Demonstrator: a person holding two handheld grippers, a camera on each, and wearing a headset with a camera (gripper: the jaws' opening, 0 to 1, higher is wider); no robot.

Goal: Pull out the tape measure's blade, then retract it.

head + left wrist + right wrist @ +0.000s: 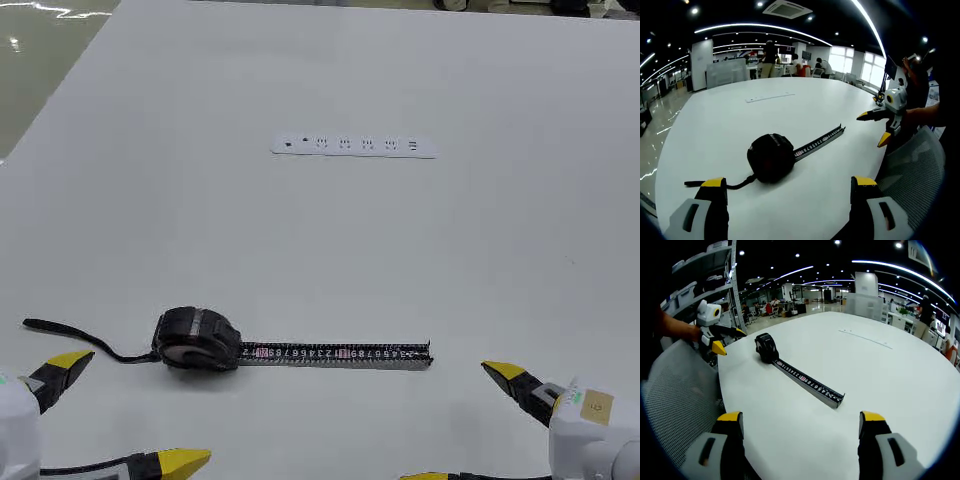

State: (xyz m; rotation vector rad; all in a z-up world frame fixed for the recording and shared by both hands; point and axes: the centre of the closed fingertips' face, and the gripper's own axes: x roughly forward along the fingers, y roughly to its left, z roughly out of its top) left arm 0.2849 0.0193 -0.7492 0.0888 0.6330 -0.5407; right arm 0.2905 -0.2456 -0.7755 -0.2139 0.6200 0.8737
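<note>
A black tape measure (pixel 196 340) lies on the white table (pixel 330 240), its blade (pixel 335 354) drawn out to the right and resting flat. A black wrist strap (pixel 70 334) trails off to the left of the case. My left gripper (pixel 125 410) is open near the front edge, just left of and below the case (pixel 771 156). My right gripper (pixel 470 425) is open at the lower right, a short way past the blade's hooked end (pixel 837 400). Nothing sits between either pair of jaws. The tape measure (pixel 766 347) and blade (pixel 819 142) lie ahead of both grippers.
A white power strip (pixel 354 146) lies flat further back on the table. The table's left edge (pixel 50 105) runs diagonally beside a glossy floor. A white mesh chair back (pixel 680 390) stands close to the table's near edge. People stand in the far background (pixel 771 57).
</note>
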